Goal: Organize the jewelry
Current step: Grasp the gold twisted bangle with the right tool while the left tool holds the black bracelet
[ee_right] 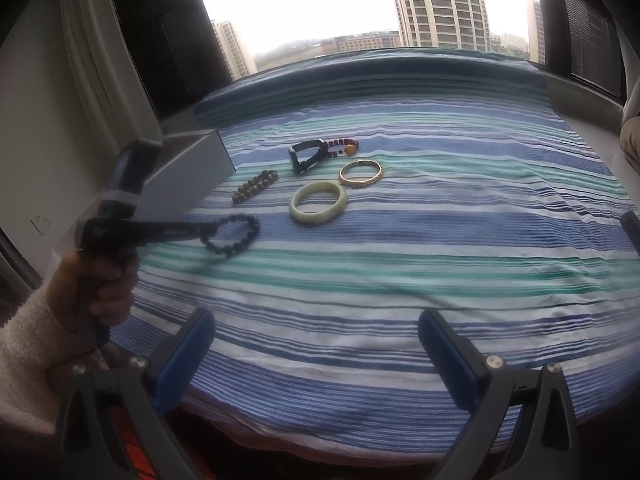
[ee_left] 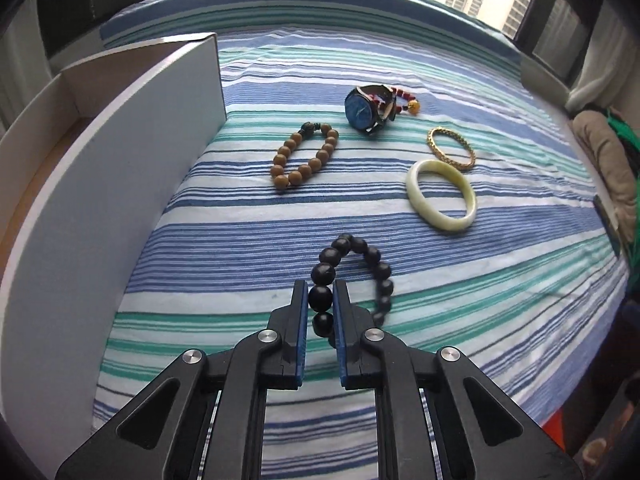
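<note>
Two tongs work over a striped bed: nearest, the left tongs are clamped on one bead of the black bracelet, the rest of its loop draping onto the sheet, while the right tongs stand wide apart with nothing between them. Beyond lie a jade bangle, a gold bangle, a brown bead bracelet, then a watch touching a red bead bracelet, with a white box at the left.
</note>
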{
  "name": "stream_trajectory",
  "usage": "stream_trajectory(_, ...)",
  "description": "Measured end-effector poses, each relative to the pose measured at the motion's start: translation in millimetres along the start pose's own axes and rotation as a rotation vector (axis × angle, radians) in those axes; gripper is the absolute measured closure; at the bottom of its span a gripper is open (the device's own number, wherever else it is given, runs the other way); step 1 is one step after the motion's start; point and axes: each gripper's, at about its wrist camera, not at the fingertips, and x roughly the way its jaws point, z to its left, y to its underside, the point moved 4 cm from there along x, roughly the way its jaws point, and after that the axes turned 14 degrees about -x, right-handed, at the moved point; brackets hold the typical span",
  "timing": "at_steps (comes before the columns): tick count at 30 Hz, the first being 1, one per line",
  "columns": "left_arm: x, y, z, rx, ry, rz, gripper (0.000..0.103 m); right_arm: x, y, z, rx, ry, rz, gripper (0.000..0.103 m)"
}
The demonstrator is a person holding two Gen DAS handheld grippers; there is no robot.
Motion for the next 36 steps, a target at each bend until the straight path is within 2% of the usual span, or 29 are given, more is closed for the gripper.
stream_trajectory(3,-14,1,9,-0.037,0.033,0.0,0.093,14,-37,-23,-0.031,-0.055,0.043,0.0)
stream_trajectory(6,-20,6,15,-0.075,0.058,0.007,0.093,54,-77,-56,-0.053,-0.032,0.113,0.002)
stream_trajectory(9,-21,11,21,-0.1,0.056,0.007,0.093,113,-107,-86,0.008,-0.068,0.215,0.055)
stream_trajectory(12,-22,16,27,-0.115,0.048,0.012,0.093,171,-129,-98,0.054,-0.102,0.286,0.055)
stream_trajectory(15,-24,20,32,-0.118,0.037,0.014,0.093,213,-142,-88,-0.024,-0.043,0.338,0.056)
stream_trajectory(19,-21,22,36,-0.128,0.031,0.022,0.093,254,-144,-80,-0.01,-0.041,0.387,0.056)
stream_trajectory(21,-21,22,37,-0.134,0.033,0.024,0.093,267,-141,-73,-0.023,-0.037,0.414,0.063)
stream_trajectory(23,-21,22,37,-0.137,0.038,0.024,0.093,272,-144,-66,-0.056,-0.013,0.406,0.067)
stream_trajectory(24,-21,21,37,-0.138,0.04,0.024,0.093,274,-145,-63,-0.077,0.004,0.407,0.072)
stream_trajectory(25,-23,20,36,-0.141,0.043,0.022,0.093,275,-145,-63,-0.091,0.024,0.416,0.089)
stream_trajectory(26,-26,18,34,-0.143,0.05,0.018,0.093,274,-145,-64,-0.086,0.029,0.42,0.097)
stream_trajectory(30,-44,13,28,-0.145,0.085,-0.007,0.093,253,-148,-74,-0.033,0.009,0.359,0.098)
stream_trajectory(36,-74,5,23,-0.169,0.15,-0.048,0.093,198,-157,-81,0.005,-0.082,0.244,0.098)
